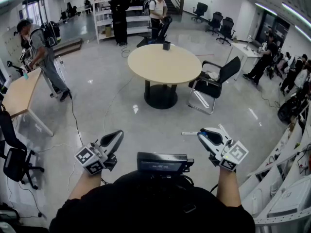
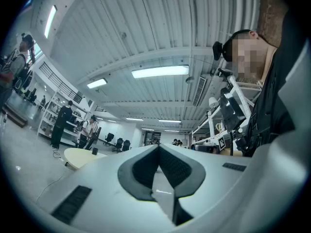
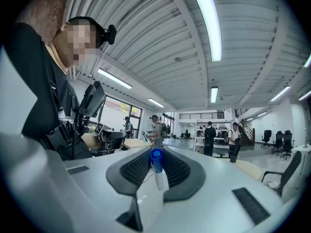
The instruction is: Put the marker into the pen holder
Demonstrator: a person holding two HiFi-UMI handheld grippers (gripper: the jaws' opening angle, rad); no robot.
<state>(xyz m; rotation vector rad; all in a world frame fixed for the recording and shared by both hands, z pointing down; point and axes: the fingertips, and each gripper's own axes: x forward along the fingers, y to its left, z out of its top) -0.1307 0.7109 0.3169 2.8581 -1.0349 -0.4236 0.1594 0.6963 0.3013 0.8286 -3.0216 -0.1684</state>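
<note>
A white marker with a blue cap (image 1: 192, 133) is clamped crosswise in my right gripper (image 1: 203, 134), which I hold at waist height on the right. In the right gripper view, the marker (image 3: 156, 165) stands between the shut pads, blue cap up. My left gripper (image 1: 118, 136) is shut with nothing in it, and its pads (image 2: 167, 166) meet. The small dark pen holder (image 1: 166, 45) stands at the far edge of the round wooden table (image 1: 164, 64), a few steps ahead of both grippers. It also shows small in the side views: pen holder (image 2: 94, 151), pen holder (image 3: 233, 158).
A black office chair (image 1: 214, 83) stands right of the round table. A wooden desk (image 1: 19, 93) and another black chair (image 1: 12, 154) are at the left. Cables cross the grey floor (image 1: 104, 111). Several people stand by the shelves (image 1: 127, 13) and the desks at the right.
</note>
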